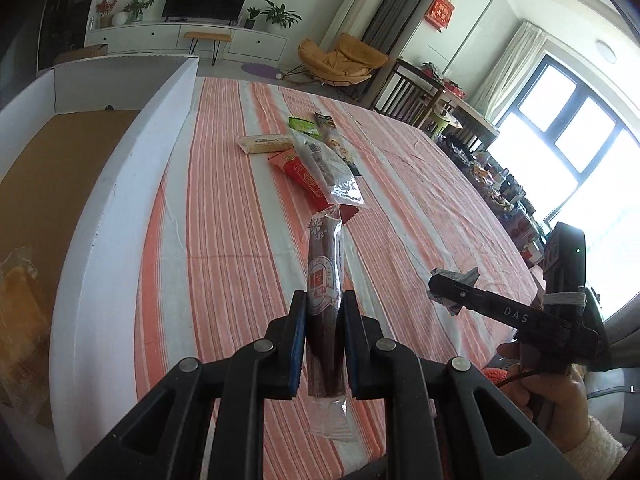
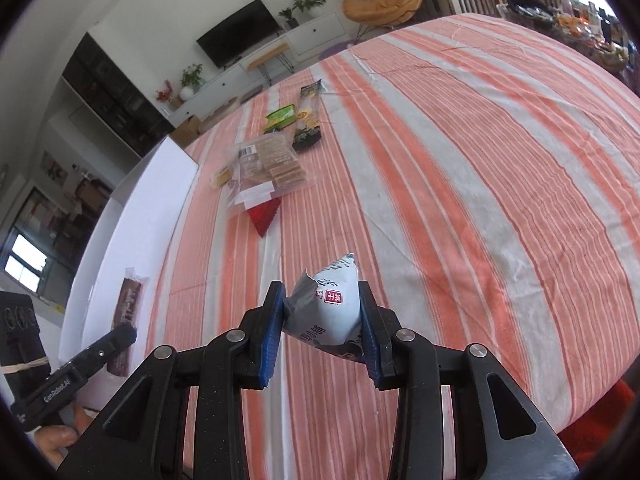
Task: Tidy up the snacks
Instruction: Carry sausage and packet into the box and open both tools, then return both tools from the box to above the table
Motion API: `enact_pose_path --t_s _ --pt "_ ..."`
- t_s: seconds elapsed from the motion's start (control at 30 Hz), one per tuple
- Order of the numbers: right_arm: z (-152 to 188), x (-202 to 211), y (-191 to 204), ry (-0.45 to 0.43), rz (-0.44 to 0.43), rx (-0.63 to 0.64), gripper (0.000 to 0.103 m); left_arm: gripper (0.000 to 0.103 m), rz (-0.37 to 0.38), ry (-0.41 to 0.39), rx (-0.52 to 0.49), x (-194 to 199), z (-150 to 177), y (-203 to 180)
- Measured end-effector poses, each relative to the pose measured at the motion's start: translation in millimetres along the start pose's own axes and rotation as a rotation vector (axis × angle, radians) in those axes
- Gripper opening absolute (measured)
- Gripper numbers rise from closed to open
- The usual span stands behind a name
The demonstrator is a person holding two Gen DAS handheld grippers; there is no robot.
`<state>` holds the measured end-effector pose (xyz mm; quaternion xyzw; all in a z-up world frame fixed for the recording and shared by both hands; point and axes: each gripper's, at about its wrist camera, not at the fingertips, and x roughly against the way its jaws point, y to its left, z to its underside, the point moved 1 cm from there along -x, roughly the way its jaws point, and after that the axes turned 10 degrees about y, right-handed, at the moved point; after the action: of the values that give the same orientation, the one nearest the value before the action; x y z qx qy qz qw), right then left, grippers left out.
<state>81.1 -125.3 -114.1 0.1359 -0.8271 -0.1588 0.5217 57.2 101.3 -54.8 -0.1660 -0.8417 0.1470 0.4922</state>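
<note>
We are holding a dark sausage stick (image 1: 325,312) in its clear wrapper, low in the left wrist frame, with the left gripper (image 1: 323,344) fingers clenched on its middle so it hangs clear of the striped tabletop (image 1: 420,208). The right gripper (image 2: 322,332) fingers are pinching a grey-and-white snack pouch (image 2: 330,308) at lower centre. Both are probably heading for the white box (image 1: 120,184) at left, while the remaining snacks (image 1: 316,160) are waiting mid-frame.
</note>
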Motion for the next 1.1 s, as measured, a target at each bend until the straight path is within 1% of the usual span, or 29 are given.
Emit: enact_pose_path --t_s 0.1,0.17,0.2,0.27,0.37,0.4,0.5,0.6,0.67,0.7,0.73,0.77,0.8,0.83,0.87,0.93,0.97,1.03,1.1 --pt "9.7 -10.3 29.8 0.05 -0.034 0.063 0.037 0.016 0.015 -0.045 0.005 33.4 -0.8 5.4" --pt "12.1 -10.6 53.2 0.064 -0.07 0.101 0.037 0.016 0.015 -0.084 0.024 58.5 -2.7 16.6" --pt "11.6 -8.4 67.7 0.062 -0.092 0.125 0.037 0.016 0.008 -0.105 0.037 72.0 -4.9 25.5" --pt "7.1 -1.4 100.2 0.052 -0.139 0.184 0.037 0.016 -0.029 -0.15 0.069 97.8 -9.1 45.9" --pt "-4.8 8.3 158.1 0.045 -0.222 0.279 0.037 0.016 -0.148 -0.213 0.111 130.1 -18.4 82.2" --pt "-10.2 9.5 179.1 0.048 -0.25 0.313 0.037 0.016 -0.193 -0.225 0.134 137.6 -21.4 96.4" --pt "-22.5 6.6 238.9 0.05 -0.307 0.407 0.037 0.016 -0.286 -0.241 0.198 150.2 -27.5 136.8" --pt "-31.1 -4.3 288.3 0.033 -0.315 0.496 0.038 0.016 -0.384 -0.242 0.223 151.7 -29.0 165.8" --pt "-38.0 -15.8 311.9 0.033 -0.308 0.528 0.038 0.017 -0.429 -0.22 0.223 146.2 -32.4 181.1" --pt "-42.1 -22.3 321.5 0.018 -0.283 0.542 0.044 0.017 -0.46 -0.189 0.218 140.0 -35.3 187.3" --pt "-46.6 -28.8 330.4 -0.003 -0.237 0.558 0.05 0.018 -0.494 -0.157 0.22 134.5 -36.2 196.0" --pt "-51.2 -35.6 336.7 -0.009 -0.198 0.57 0.074 0.027 -0.504 -0.143 0.223 129.8 -37.6 202.7" --pt "-55.4 -41.3 339.7 -0.01 -0.172 0.572 0.087 0.059 -0.508 -0.138 0.23 127.1 -35.9 209.4" --pt "-57.9 -43.5 338.8 -0.018 -0.154 0.566 0.086 0.078 -0.513 -0.14 0.24 126.8 -33.9 214.7" --pt "-58.9 -43.3 333.6 -0.024 -0.152 0.558 0.085 0.099 -0.52 -0.161 0.248 130.0 -31.7 219.6" --pt "-57.4 -40.9 316.7 -0.041 -0.143 0.543 0.085 0.101 -0.534 -0.21 0.242 133.0 -25.0 220.1" --pt "-54.1 -38.4 306.4 -0.053 -0.123 0.537 0.085 0.101 -0.537 -0.209 0.243 131.9 -23.1 221.3" --pt "-49.5 -39.7 276.3 -0.071 -0.062 0.516 0.086 0.101 -0.528 -0.203 0.264 129.8 -19.9 221.1" --pt "-41.9 -39.8 239.8 -0.08 0.002 0.471 0.086 0.101 -0.498 -0.216 0.293 126.4 -13.9 217.4"
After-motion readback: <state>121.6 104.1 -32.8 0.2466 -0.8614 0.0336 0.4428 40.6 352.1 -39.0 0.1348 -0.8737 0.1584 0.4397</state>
